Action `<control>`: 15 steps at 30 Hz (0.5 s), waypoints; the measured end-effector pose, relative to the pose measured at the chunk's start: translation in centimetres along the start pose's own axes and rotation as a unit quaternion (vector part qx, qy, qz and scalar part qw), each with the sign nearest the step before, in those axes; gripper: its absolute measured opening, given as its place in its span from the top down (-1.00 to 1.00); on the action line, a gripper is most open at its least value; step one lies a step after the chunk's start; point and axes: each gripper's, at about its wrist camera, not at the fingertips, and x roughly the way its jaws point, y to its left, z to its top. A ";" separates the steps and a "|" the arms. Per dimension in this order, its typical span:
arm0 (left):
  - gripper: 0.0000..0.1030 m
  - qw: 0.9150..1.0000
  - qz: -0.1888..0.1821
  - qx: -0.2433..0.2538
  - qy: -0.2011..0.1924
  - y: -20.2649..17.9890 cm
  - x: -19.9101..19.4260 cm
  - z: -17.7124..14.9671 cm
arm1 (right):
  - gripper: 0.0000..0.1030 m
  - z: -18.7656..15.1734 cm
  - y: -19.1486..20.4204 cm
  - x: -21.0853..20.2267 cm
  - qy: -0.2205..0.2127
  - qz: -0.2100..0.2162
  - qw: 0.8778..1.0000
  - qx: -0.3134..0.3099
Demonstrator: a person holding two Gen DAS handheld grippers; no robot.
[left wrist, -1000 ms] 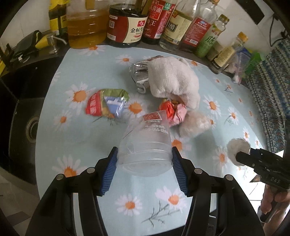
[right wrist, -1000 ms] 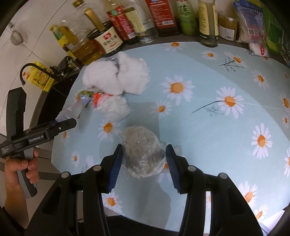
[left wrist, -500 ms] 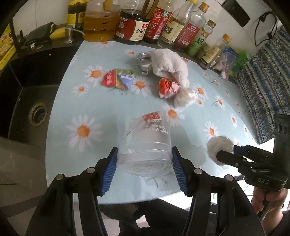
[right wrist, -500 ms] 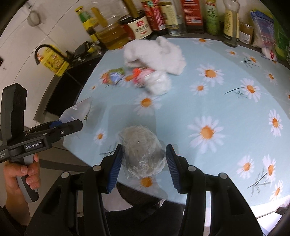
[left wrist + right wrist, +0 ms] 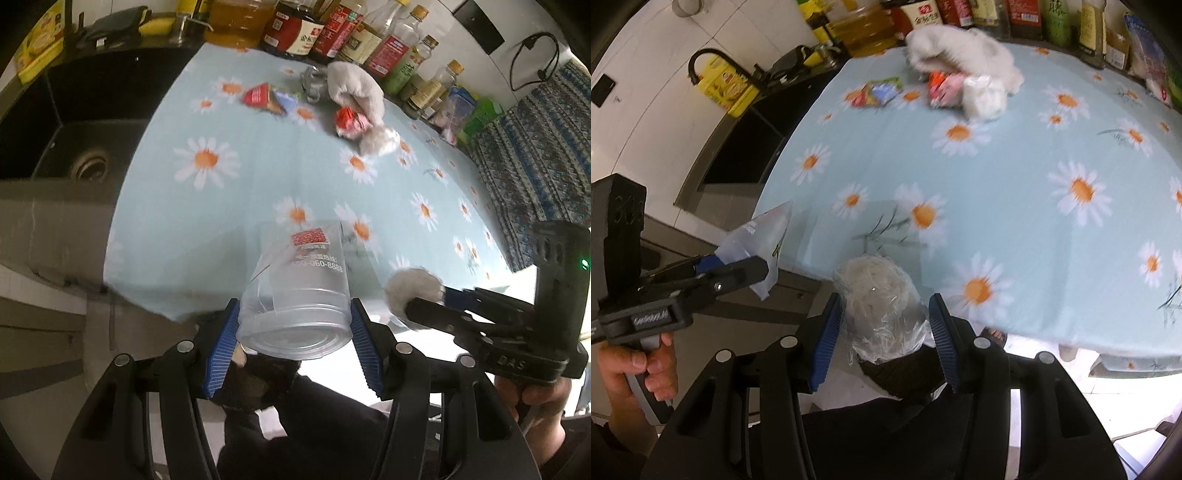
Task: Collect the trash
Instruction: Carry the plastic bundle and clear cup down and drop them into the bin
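Note:
My left gripper [image 5: 293, 325] is shut on a clear plastic cup [image 5: 295, 291] with a red label, held off the near table edge; the cup also shows in the right wrist view [image 5: 757, 240]. My right gripper [image 5: 884, 321] is shut on a crumpled ball of clear plastic wrap [image 5: 879, 299], also past the table edge; it shows in the left wrist view [image 5: 413, 290]. Left on the daisy tablecloth [image 5: 295, 177] at the far side are a red-green snack wrapper [image 5: 267, 98], a red wrapper [image 5: 349, 122], a white wad [image 5: 378, 140] and a white cloth [image 5: 354, 86] over a crushed can [image 5: 312, 81].
A row of oil and sauce bottles [image 5: 332, 29] lines the back of the table. A dark sink [image 5: 74, 147] with a tap [image 5: 713, 62] lies to the left. A patterned blue fabric [image 5: 535, 155] is to the right. The person's dark clothing [image 5: 295, 424] is below both grippers.
Both grippers have pulled back from the table with their items, from above the tabletop to beyond its near edge. The remaining trash now looks farther away.

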 end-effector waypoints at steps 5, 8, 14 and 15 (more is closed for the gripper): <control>-0.09 1.000 -0.010 -0.012 0.013 0.7 -0.2 -2.6 | 0.05 -1.5 1.0 0.9 0.012 0.003 1.000 -0.001; -0.09 0.999 -0.015 -0.019 0.024 1.3 0.1 -3.8 | 0.05 -2.4 1.4 1.5 0.021 0.004 1.000 0.001; -0.09 0.998 -0.013 -0.023 0.059 2.1 1.8 -5.9 | 0.05 -4.2 1.0 2.7 0.043 0.006 0.999 0.016; -0.09 0.998 -0.012 -0.024 0.063 2.3 2.0 -6.1 | 0.05 -4.4 0.9 2.9 0.047 0.007 0.999 0.018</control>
